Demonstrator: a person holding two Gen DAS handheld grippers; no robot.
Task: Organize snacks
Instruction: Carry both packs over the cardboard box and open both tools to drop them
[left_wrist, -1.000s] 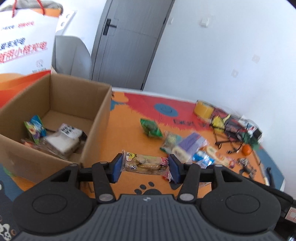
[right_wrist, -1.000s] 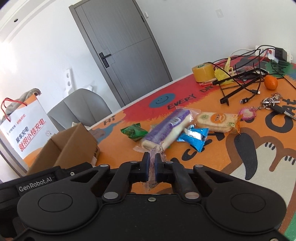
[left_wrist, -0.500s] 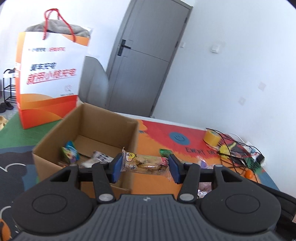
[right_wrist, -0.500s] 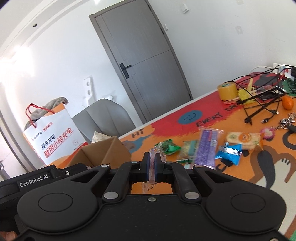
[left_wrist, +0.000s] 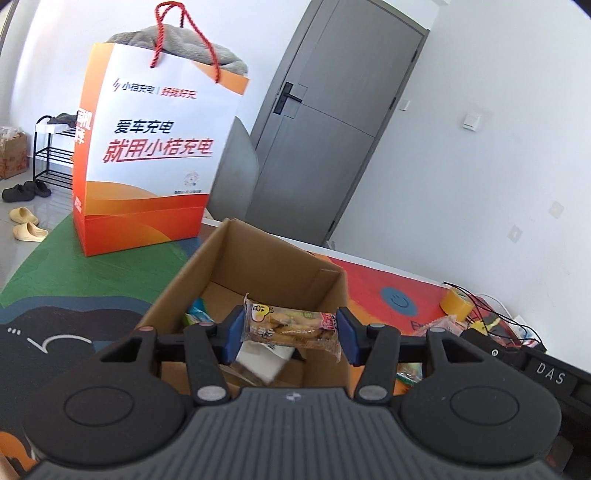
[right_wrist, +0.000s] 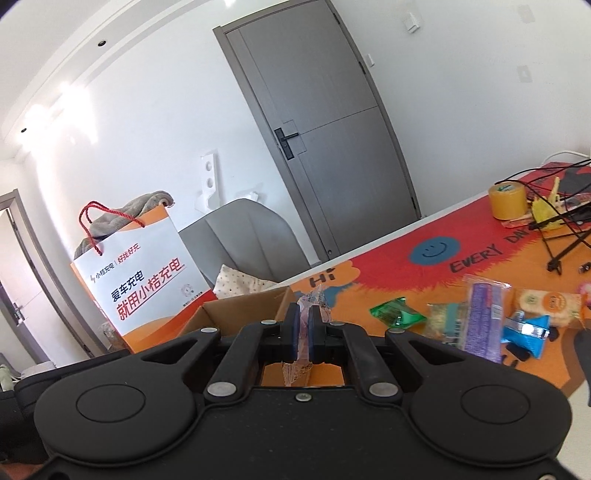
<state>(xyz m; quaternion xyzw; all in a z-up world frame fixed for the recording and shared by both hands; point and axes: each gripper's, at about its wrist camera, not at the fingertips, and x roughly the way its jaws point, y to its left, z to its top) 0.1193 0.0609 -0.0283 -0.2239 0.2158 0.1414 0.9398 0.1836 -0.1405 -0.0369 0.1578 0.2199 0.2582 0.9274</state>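
Observation:
My left gripper (left_wrist: 290, 332) is shut on a clear snack packet (left_wrist: 291, 326) with brown biscuits, held crosswise above the open cardboard box (left_wrist: 258, 266). The box holds several snacks, among them a white packet (left_wrist: 262, 360). My right gripper (right_wrist: 302, 332) is shut on a thin clear wrapper snack (right_wrist: 312, 299), held in the air beside the box (right_wrist: 240, 310). On the mat lie a green packet (right_wrist: 397, 314), a purple packet (right_wrist: 484, 317), a blue packet (right_wrist: 526, 330) and a round-cracker packet (right_wrist: 546, 301).
An orange and white paper bag (left_wrist: 147, 162) stands behind the box. A grey chair (right_wrist: 240, 243) is beyond it. A yellow tape roll (right_wrist: 508, 199) and black cables (right_wrist: 565, 229) lie at the mat's far right. A grey door (left_wrist: 332, 140) is behind.
Both grippers have risen and swung left toward the box with their snacks. The left one now hangs over the box opening; a second ago it was low over the mat.

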